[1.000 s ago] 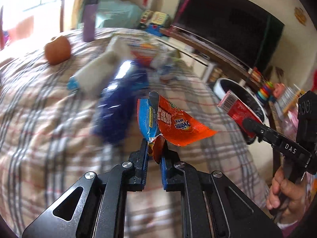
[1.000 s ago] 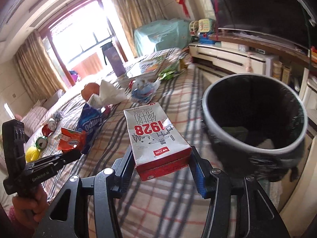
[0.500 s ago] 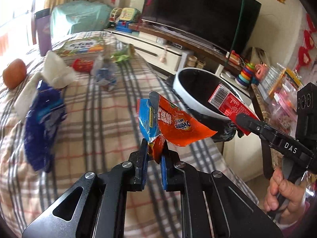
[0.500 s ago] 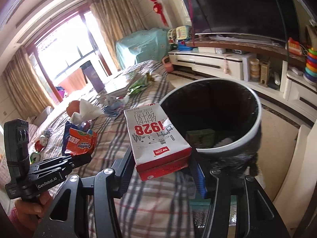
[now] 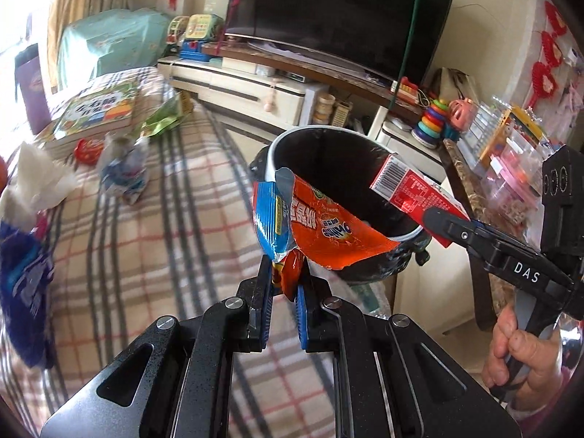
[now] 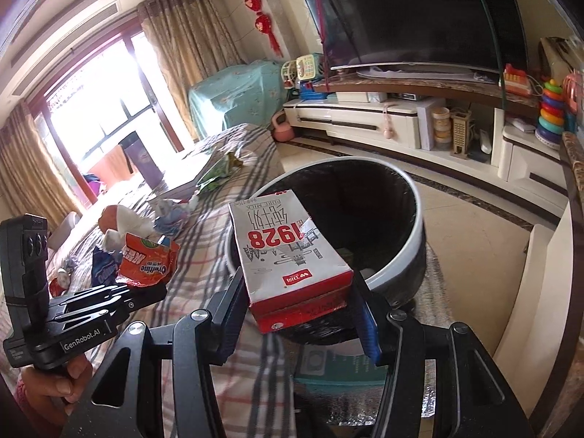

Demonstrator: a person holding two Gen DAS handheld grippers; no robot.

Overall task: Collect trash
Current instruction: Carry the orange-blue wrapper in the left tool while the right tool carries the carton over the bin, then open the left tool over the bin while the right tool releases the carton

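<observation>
Step in hand: delivery to the trash bin [image 6: 412,226]. Left gripper [image 5: 284,284] pinches the orange wrapper [image 5: 328,230] near the rim; right gripper [image 6: 297,310] clamps the milk carton [image 6: 288,255] above the opening. Next move, likely: spread the jaws over the bin.

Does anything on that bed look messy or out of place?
Yes. Litter is strewn over the plaid bedspread: a crumpled white tissue, a blue wrapper, a green packet and a small red wrapper, lying beside a children's book.
</observation>
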